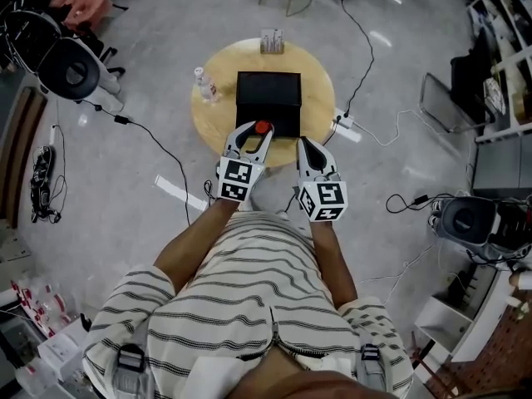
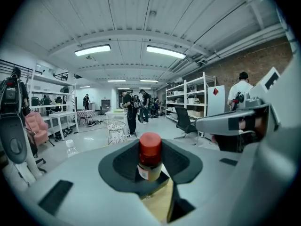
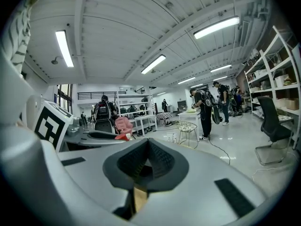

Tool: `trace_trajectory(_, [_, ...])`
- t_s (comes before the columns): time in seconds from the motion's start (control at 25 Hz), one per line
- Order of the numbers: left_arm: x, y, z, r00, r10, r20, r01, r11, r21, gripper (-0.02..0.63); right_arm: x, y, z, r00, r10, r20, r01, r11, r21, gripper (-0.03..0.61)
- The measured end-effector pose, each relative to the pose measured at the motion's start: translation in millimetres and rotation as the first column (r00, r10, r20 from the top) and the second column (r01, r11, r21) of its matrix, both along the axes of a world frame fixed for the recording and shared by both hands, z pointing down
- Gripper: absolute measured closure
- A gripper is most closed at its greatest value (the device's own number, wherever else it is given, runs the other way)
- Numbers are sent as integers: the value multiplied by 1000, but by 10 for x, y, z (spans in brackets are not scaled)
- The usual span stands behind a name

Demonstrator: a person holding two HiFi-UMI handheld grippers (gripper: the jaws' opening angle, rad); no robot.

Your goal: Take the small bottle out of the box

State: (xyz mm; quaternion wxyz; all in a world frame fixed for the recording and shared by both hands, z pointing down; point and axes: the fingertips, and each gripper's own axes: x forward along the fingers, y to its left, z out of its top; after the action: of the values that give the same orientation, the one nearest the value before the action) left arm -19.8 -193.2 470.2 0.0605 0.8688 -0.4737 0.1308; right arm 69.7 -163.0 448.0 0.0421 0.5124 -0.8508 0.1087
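the small bottle (image 2: 150, 168) is wearing a glossy red plastic cap (image 2: 150, 145) over a paper-looking label. the left gripper (image 1: 249, 135) is showing smooth matt grey plastic and dark ribbed pads (image 2: 123, 163). the round bench (image 1: 316, 98) is looking like pale wood, the box (image 1: 268, 90) matt black, the floor (image 1: 166, 56) gleaming polished grey.

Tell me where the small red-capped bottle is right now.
In the head view, the small bottle sits clamped in the left gripper, at the near edge of the black box on the round wooden table.
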Motion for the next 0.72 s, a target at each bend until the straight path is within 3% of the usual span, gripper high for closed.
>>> trace_trajectory(0.72, [-37,84,-128,999,-24,-24,24,999,36,465,-20,-39,-20,999,-23,-30,23,1000,18,560])
